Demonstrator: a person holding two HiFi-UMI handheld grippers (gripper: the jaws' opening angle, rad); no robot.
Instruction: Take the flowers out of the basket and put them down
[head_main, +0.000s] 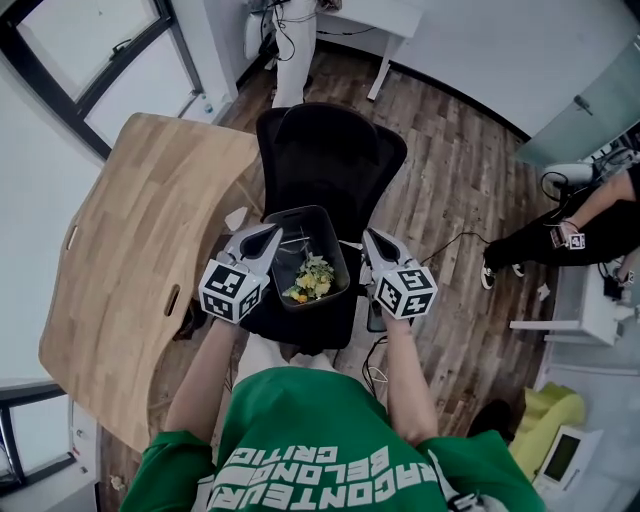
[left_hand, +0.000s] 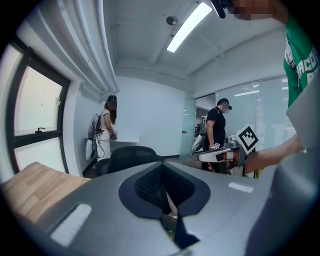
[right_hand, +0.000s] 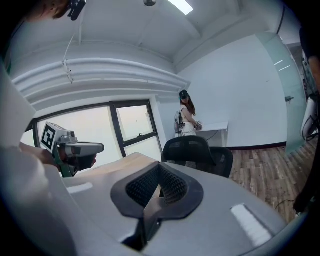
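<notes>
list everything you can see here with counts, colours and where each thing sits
flowers: 1 bunch, yellow, white and green, inside the basket
basket: 1, dark grey, on the office chair's seat
office chair: 1, black, mid-floor beside the table
table: 1, light wood, left
desk: 1, white, by the far wall
cables: a few, black, on the floor right of the chair
floor: brown wood planks
bystander in white: 1, at the desk
bystander in black: 1, far right
shirt: 1, green with white print, on the wearer
left claw: 1, grey-white, left of the basket, shut, empty
right claw: 1, grey-white, right of the basket, shut, empty
</notes>
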